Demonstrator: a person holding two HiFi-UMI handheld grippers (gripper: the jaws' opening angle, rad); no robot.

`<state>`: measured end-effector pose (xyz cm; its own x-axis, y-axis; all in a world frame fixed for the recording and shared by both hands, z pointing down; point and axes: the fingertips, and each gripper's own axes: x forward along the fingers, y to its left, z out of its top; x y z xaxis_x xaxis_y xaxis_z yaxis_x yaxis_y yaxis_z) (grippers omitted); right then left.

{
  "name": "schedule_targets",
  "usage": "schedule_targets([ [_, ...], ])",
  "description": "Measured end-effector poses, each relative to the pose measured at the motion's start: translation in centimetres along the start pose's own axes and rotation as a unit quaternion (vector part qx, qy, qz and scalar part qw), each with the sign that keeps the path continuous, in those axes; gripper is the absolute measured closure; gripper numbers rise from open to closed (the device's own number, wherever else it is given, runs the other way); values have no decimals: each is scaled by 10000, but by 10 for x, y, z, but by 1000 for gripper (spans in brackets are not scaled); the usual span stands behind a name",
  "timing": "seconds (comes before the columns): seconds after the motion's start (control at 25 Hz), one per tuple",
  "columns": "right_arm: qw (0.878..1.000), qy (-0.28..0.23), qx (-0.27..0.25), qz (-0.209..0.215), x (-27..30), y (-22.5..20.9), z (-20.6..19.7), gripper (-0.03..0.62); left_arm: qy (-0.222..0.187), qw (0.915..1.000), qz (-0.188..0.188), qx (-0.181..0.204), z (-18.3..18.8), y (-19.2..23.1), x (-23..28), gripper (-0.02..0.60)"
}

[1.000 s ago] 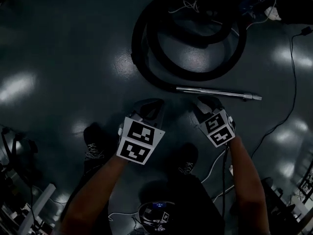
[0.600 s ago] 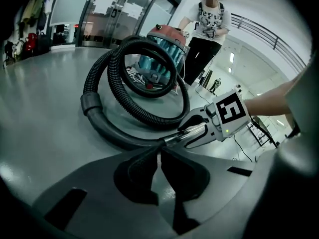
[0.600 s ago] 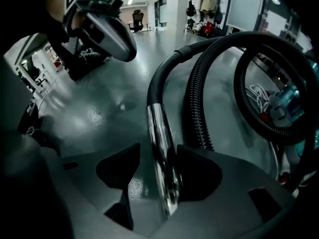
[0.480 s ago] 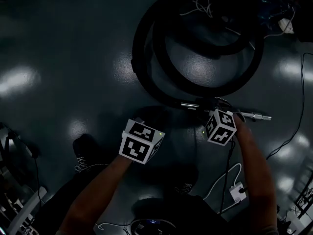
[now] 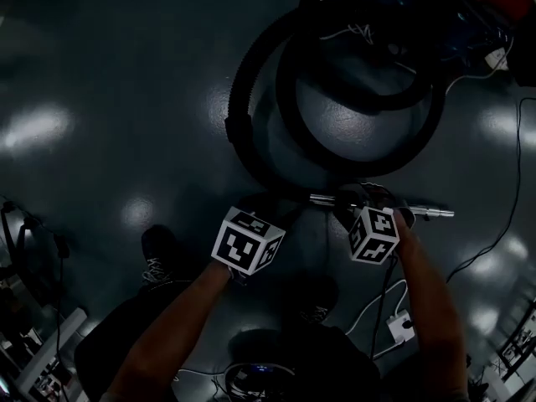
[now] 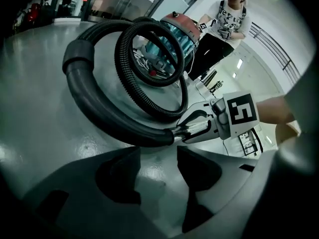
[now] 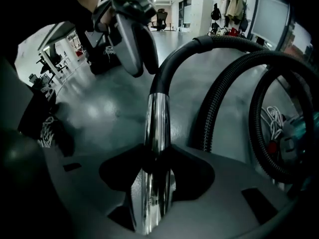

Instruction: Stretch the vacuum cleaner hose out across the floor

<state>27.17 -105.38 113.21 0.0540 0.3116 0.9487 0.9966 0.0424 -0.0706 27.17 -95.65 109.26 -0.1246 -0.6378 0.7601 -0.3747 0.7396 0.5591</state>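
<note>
The black vacuum hose [image 5: 251,65] lies coiled in loops on the dark floor, and its smooth bent end joins a chrome tube [image 5: 427,213] lying flat. My right gripper [image 5: 368,206] points steeply down with its jaws on that tube [image 7: 157,118]; they have just been closing and the pads press on its sides. My left gripper [image 5: 261,208] hovers low beside the bend of the hose [image 6: 99,108]. Its jaws [image 6: 158,156] have just been opening and only bare floor shows between them. The left gripper view also shows the right gripper [image 6: 212,126] on the tube.
The red and teal vacuum body [image 6: 174,29] stands behind the coil. Thin cables [image 5: 502,224] and a white adapter [image 5: 398,325] lie at the right. My shoe [image 5: 157,262] is near the left gripper. A person [image 6: 224,29] stands farther off.
Both grippers have sunk toward the floor. The right one moved forward from short of the chrome tube onto it and closed round it. The left one came up beside the hose's bent end.
</note>
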Motion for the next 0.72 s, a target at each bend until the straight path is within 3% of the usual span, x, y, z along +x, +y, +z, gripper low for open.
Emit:
schedule_targets([
  [0.16,9988,-407,280,36,-37,5,44,421,-501,9953,-196,-802,22,-8,-39,288],
  [0.32,9939,-863,689,-11,-83,4,100,421,-1311,9848,-319,-1096,78,-18,-94,275],
  [0.48,9884,-1177,959,-10,-126,6,150,421,-1781,9785,-137,-1028,130,-25,-145,276],
  [0.56,9851,-1321,1101,-39,-147,5,170,421,-2004,9763,77,-813,155,-29,-170,286],
  [0.64,9811,-1438,1290,-73,-168,2,186,421,-2145,9754,232,-449,177,-39,-194,397],
  [0.72,9762,-1562,1503,-122,-190,0,203,421,-2280,9734,195,-104,196,-58,-220,434],
])
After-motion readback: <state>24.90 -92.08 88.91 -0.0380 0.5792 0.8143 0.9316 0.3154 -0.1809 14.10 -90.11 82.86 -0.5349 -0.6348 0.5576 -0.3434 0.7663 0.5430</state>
